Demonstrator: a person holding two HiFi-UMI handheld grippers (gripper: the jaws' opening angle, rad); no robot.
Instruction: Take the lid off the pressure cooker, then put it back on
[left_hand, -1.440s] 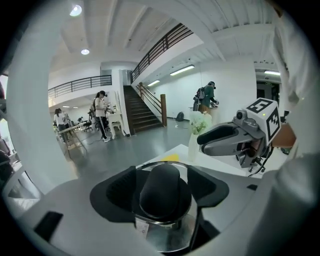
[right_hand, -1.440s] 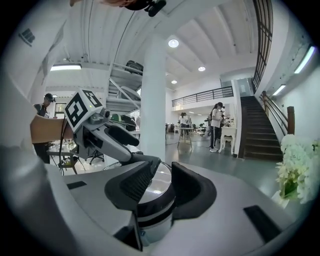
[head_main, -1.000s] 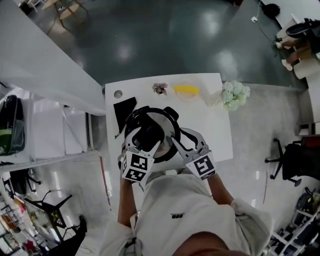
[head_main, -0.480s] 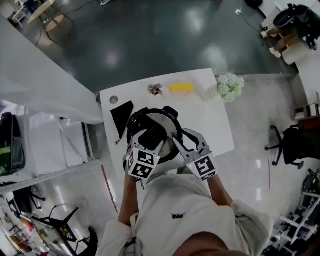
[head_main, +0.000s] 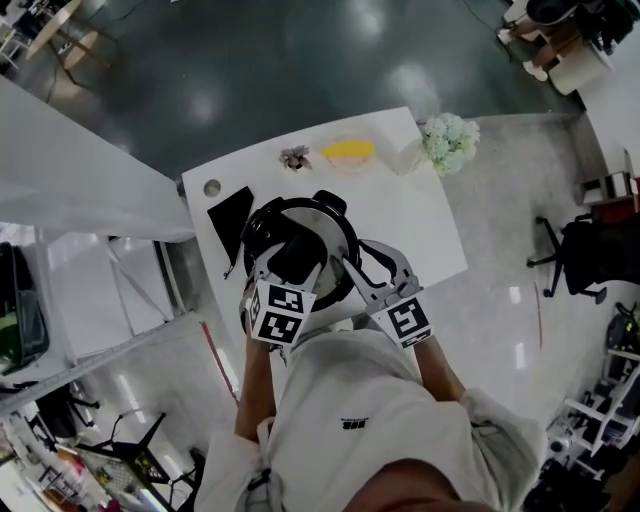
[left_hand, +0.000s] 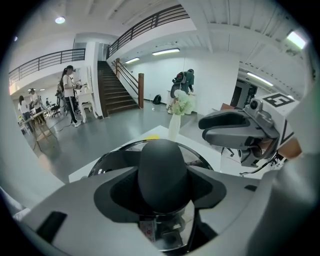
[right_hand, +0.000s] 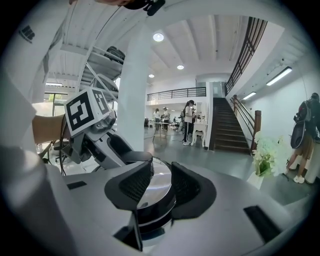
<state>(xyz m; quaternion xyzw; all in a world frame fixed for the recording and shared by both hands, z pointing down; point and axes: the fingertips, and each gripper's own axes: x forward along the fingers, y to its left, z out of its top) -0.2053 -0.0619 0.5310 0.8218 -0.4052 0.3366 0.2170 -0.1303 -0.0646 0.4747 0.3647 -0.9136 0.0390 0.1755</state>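
Two tongs are held at the pressure cooker (head_main: 330, 205), set by the near edge of the tabletop (head_main: 420, 250) with its lid (head_main: 322, 228) on, left tongs (left_hand: 163, 187) just closed further and clamped on the black knob (left_hand: 162, 165), right tongs (right_hand: 160, 182) clamped on the side handle (right_hand: 152, 212).

White T-shirt (head_main: 350, 410); grey left gripper (head_main: 296, 257) carries black-and-white marker cube (head_main: 277, 312).

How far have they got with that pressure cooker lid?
Nothing is finished: the lid sits on the cooker. In hand: the left gripper has just been closing its jaws on the lid's black knob, while the right gripper stands at the cooker's side. Still to do: lifting the lid off, then putting it back.
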